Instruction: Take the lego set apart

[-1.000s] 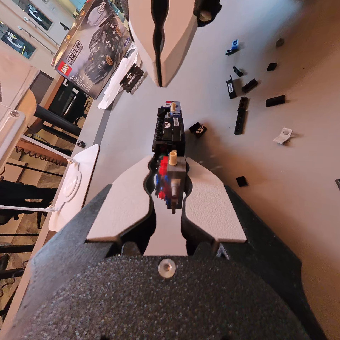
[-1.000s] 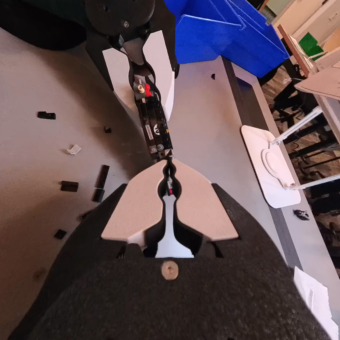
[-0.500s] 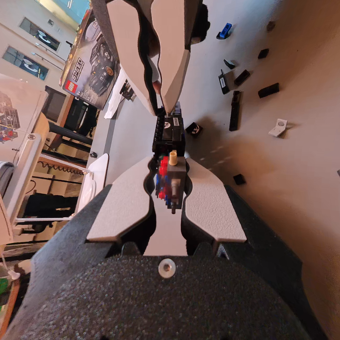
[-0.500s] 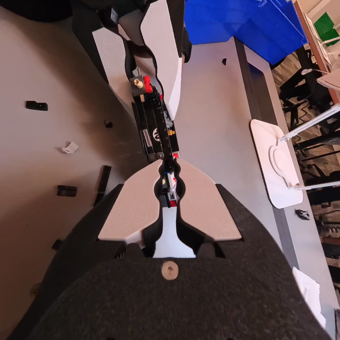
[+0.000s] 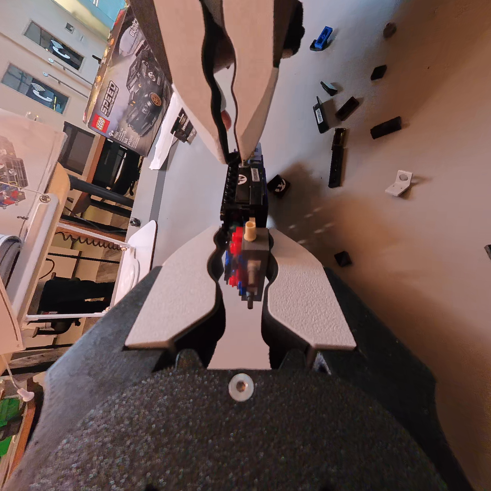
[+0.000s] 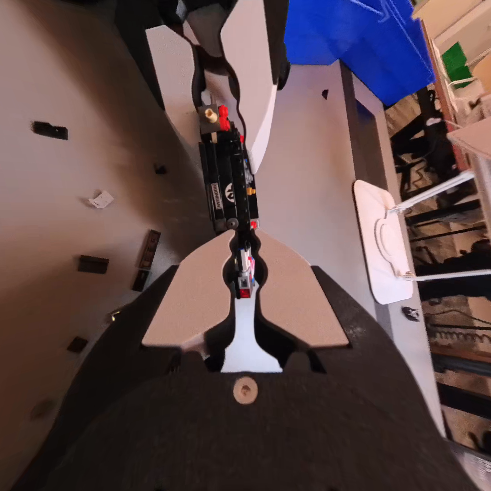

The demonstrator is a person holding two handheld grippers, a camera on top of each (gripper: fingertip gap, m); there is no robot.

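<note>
Above the grey table, the lego set, a long black chassis with red, blue and grey bricks at its ends, is held clear of the surface between two opposed grippers. The left gripper is clenched on the end bearing a grey block and a tan peg; its pale fingers press both flanks of that end. The right gripper is clenched on the opposite end, with a small grey-and-red assembly lying in the recess behind its tips. Each gripper appears head-on in the other's view, so that the set spans the gap between them.

To one side of the set, loose black pieces, a blue brick and a white bracket lie scattered well apart on the table. To its other side, near the table edge, lie the product box and a white sheet of paper. A blue bin stands behind the left gripper in the right wrist view.
</note>
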